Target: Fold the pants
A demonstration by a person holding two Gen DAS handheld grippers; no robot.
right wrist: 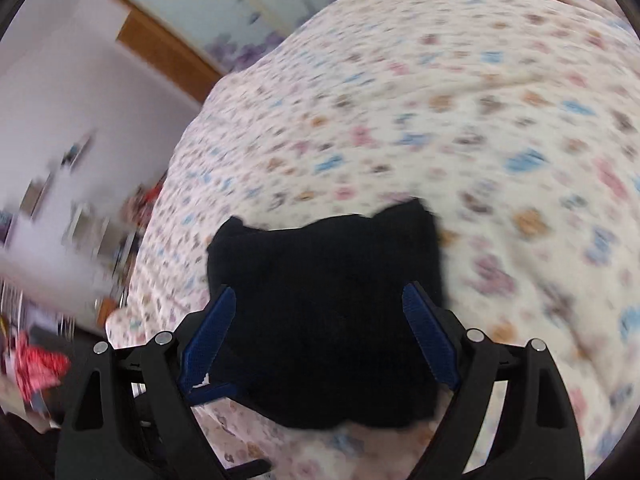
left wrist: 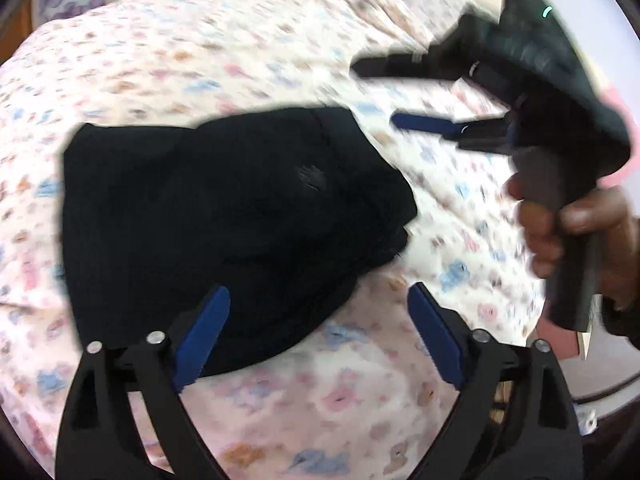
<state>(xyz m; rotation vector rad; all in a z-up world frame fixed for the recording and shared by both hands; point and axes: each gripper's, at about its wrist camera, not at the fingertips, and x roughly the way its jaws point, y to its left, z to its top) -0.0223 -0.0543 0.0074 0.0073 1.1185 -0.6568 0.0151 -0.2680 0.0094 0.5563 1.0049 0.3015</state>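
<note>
Left gripper (left wrist: 318, 332) wide above pants (left wrist: 224, 216)

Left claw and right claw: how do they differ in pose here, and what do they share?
In the left wrist view, the left claw frames an edge of the folded black pants and the floral bedspread. The right claw hangs off to the pants' side over bare bedspread, gripped by a hand. In its own view the pants fill its gap. Both are open, holding nothing.

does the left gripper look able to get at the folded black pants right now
Probably yes. The left gripper has its jaws open just above the near edge of the pants on the bedspread, and the right gripper is off to the side.
</note>
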